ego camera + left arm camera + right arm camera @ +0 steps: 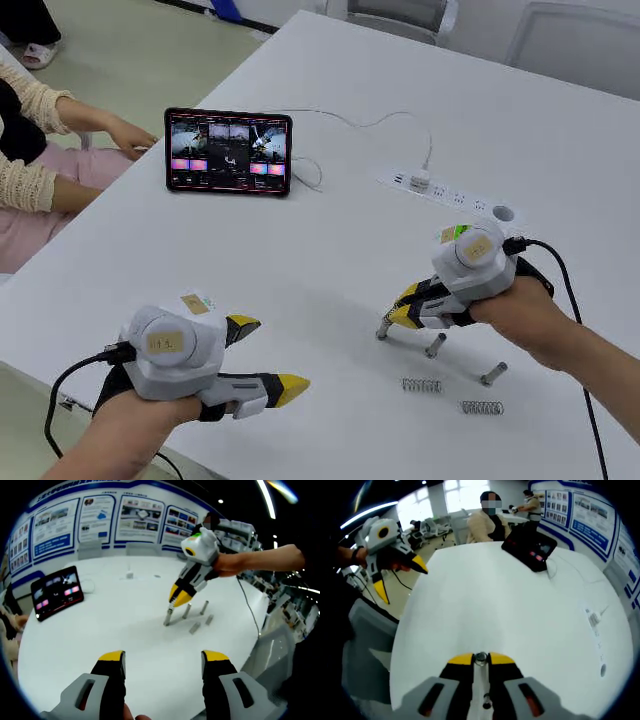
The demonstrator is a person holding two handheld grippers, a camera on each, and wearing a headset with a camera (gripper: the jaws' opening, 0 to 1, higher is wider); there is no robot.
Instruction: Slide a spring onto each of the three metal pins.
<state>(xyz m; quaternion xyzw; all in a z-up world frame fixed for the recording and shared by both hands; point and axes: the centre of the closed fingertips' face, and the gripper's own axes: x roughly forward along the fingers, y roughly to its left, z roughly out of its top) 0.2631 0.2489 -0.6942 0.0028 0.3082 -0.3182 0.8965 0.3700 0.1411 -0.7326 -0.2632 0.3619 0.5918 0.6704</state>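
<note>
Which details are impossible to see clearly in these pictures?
Head view: whether the pin in the right gripper carries a spring; the jaws cover its top and it is small.
Head view: what the tablet screen displays; too small.
Left gripper view: the coils of the two loose springs; blurred, small.

a metal pin [481, 656] is seen clamped between the yellow-tipped jaws of the right gripper [481, 661] above a white table [485, 600]. the left gripper [402, 582] is held off the table's edge, jaws apart. a tablet [530, 547] is propped near a seated person [492, 527], and a power strip [594, 616] is laid apart.
</note>
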